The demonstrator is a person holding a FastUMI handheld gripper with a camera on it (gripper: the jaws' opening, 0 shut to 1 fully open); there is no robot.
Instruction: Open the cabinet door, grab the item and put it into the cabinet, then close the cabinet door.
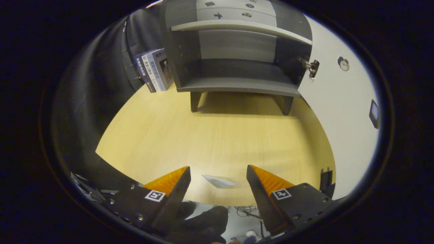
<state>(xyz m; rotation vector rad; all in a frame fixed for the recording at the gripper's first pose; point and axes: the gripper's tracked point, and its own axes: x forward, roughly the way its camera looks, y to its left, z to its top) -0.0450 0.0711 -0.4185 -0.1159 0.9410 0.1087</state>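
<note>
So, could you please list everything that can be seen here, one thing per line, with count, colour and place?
cabinet: one, grey, on short legs at the far side of the table, shelves bare
cabinet door: one, white, swung open to the right of the cabinet
books: a few, blue and grey, upright just left of the cabinet
table: one, light wood
flat item: one, pale silver-grey, on the near table edge between the fingers
gloved hand: one, black, below the table edge
hand-held gripper: one, fingers open, either side of the flat item, not touching it
</note>
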